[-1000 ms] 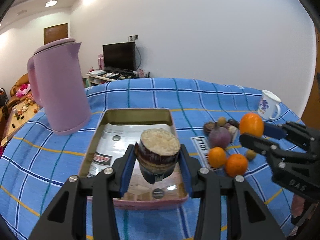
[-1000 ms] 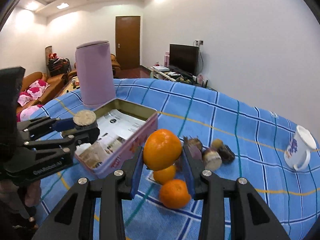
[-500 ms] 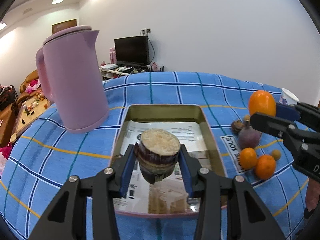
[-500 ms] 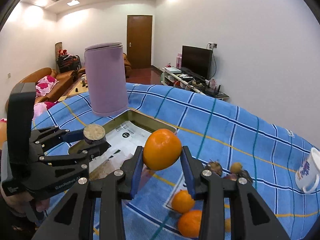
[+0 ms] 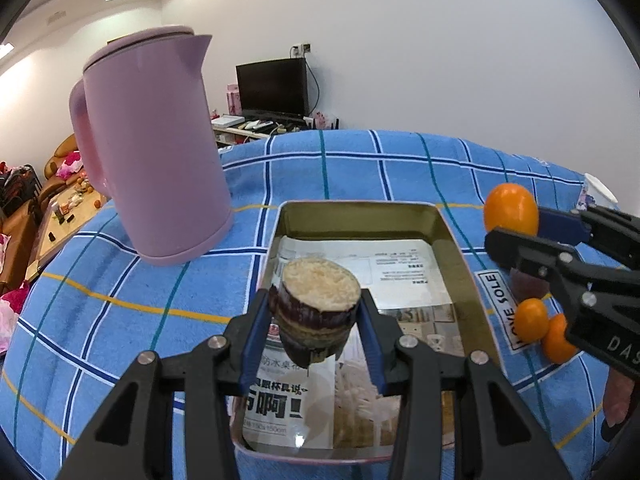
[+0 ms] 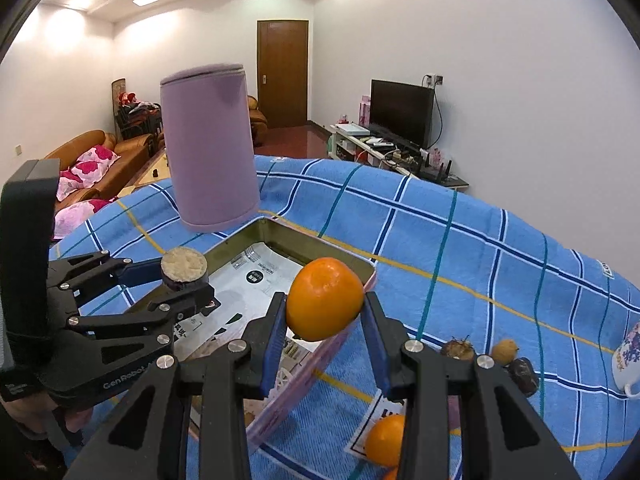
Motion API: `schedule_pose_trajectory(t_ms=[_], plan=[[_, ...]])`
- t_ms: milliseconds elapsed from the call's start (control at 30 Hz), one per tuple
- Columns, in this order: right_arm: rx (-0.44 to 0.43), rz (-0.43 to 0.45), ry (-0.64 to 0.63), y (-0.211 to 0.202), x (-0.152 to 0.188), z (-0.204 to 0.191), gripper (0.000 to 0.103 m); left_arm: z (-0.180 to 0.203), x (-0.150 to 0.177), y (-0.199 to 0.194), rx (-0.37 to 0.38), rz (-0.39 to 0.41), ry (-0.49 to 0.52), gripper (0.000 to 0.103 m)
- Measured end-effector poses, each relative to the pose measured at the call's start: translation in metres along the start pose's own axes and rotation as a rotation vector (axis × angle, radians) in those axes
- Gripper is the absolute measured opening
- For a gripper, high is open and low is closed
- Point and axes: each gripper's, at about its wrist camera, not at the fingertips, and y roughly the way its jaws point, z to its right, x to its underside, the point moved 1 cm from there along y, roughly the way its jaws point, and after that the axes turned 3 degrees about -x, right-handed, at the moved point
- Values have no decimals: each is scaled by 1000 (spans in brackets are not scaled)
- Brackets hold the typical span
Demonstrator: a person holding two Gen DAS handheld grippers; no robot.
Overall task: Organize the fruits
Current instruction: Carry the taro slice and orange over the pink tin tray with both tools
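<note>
Holding orange [image 6: 324,299], cut fruit [image 5: 316,312] over tin [image 5: 360,212]

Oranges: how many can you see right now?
3: one orange clamped in the right gripper near the tin's edge, two oranges on the cloth right of it. Others may be hidden.

White walls [image 6: 500,60]; brown door [image 6: 283,72]; orange sofa [image 6: 116,156].

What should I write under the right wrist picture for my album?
Right tool carries an orange over the tin tray's edge; left tool holds a cut purple fruit.
</note>
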Motion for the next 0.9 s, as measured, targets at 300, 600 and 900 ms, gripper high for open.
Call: schedule_pose_trajectory(t_ms=[300,600,900], plan=[[-17,-34,5,20,0,0,39,-2,-4,11,-6,-20,5,44],[-30,-63,-6,33,-1,-4,39,-5,-9,17,-9,-39,15,44],[-36,-86,-10,42,3,-8,39,-1,-11,19,-1,-44,29,44]])
